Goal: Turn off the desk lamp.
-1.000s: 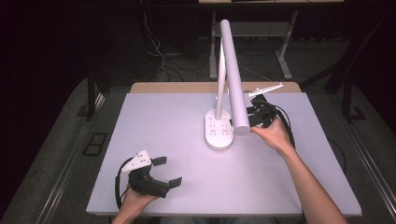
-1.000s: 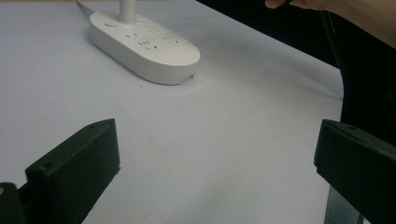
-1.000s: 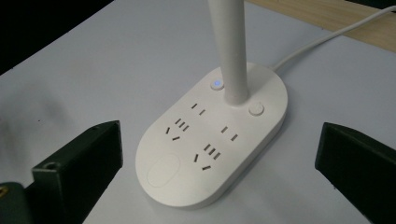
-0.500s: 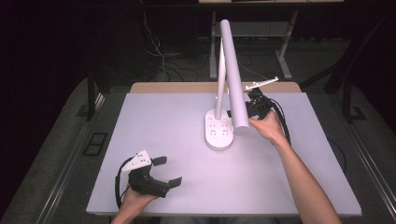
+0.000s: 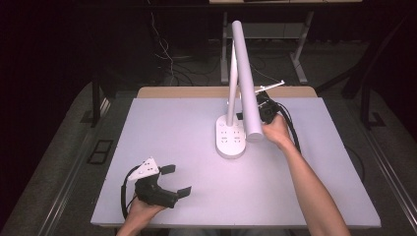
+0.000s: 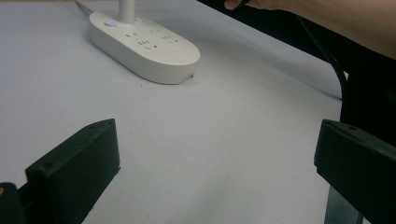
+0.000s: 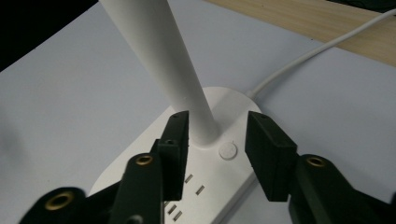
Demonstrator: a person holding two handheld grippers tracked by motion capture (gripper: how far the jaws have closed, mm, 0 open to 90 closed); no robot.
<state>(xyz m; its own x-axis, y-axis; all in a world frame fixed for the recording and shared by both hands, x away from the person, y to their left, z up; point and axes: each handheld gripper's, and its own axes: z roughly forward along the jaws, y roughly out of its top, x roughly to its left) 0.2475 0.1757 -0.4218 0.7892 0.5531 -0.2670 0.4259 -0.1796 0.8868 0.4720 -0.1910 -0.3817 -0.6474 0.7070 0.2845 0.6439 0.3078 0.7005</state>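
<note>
A white desk lamp stands mid-table on an oval base [image 5: 231, 142] with sockets, and its long tube head [image 5: 245, 78] leans forward. My right gripper [image 5: 266, 110] sits just right of the stem, partly behind the head. In the right gripper view the right gripper [image 7: 217, 140] is open, with its jaws either side of the stem's foot [image 7: 201, 126] and a round button [image 7: 228, 150] on the base [image 7: 154, 186]. My left gripper [image 5: 176, 181] rests open near the front left, holding nothing. In the left gripper view its jaws [image 6: 215, 163] stand wide apart, facing the base [image 6: 149, 46].
The pale table top [image 5: 147, 128] has a wooden strip [image 5: 196, 92] along its back edge. A white cable [image 7: 303, 56] runs from the base toward that edge. The person's right forearm [image 5: 310, 182] crosses the right half of the table.
My right gripper has moved left, in to the lamp's stem, from beside the head to partly behind it. The left gripper has stayed put.
</note>
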